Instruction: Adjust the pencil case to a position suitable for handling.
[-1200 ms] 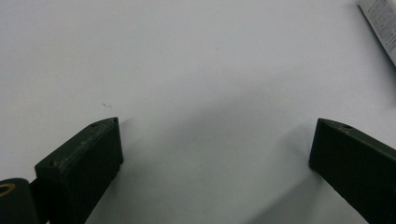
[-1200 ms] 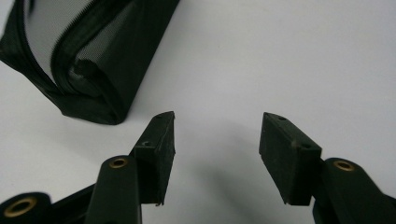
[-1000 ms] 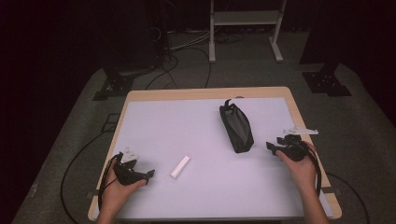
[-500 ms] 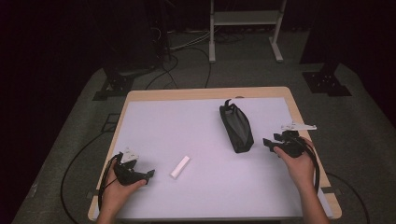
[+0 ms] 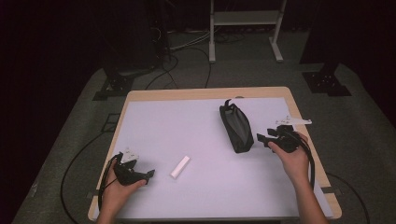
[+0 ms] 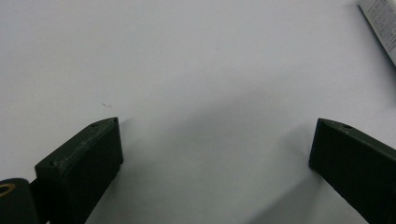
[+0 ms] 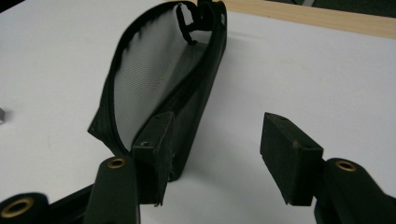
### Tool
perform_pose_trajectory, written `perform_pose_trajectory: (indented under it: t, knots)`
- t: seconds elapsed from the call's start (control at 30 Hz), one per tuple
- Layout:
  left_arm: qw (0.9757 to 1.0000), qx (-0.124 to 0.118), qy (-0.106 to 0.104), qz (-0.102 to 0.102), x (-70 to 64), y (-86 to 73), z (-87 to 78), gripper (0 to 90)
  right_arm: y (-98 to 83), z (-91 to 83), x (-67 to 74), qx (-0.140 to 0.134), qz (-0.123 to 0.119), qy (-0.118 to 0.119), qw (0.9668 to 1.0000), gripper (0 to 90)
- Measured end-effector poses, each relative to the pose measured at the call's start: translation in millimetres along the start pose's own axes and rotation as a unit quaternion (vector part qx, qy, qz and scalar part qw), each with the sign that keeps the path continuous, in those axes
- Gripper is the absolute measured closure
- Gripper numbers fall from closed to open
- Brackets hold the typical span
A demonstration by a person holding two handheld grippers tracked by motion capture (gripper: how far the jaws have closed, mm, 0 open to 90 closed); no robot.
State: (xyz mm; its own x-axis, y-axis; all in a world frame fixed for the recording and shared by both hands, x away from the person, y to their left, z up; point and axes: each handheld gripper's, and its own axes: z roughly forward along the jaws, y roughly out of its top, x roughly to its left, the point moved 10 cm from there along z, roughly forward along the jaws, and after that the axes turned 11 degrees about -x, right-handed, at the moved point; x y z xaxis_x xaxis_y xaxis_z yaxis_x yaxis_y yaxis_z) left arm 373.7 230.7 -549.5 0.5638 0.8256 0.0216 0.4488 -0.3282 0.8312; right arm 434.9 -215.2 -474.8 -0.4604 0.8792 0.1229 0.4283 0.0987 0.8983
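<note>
Right tool (image 5: pixel 264 138) released, beside pouch (image 5: pixel 236 127) near end | pouch long axis stretching away ahead-left | left tool (image 5: pixel 148 175) released, farther

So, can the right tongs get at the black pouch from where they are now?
Probably yes. The right tongs stand open just beside the near end of the black pouch, and only bare white table lies between them.
</note>
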Motion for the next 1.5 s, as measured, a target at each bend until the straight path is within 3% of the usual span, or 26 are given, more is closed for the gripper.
perform_pose_trajectory:
  t: [0.43, 1.27, 1.4, 1.5]
  knots:
    - [1.0, 0.0, 0.0, 0.0, 0.1, 0.0, 0.0, 1.8, 19.1, 23.3, 13.2, -0.001, -0.003, 0.014, 0.9999, 43.3]
    - [1.0, 0.0, 0.0, 0.0, 0.0, 0.0, 0.0, 1.8, 15.0, 62.8, 14.3, 0.018, 0.022, 0.014, 0.9995, 45.3]
    - [1.0, 0.0, 0.0, 0.0, 0.0, 0.0, 0.0, 1.8, 11.7, 67.9, 14.7, 0.022, 0.026, 0.015, 0.9993, 49.3]
    - [1.0, 0.0, 0.0, 0.0, 0.1, 0.0, 0.0, 1.8, 10.8, 69.2, 14.6, 0.023, 0.034, 0.013, 0.9991, 59.4]
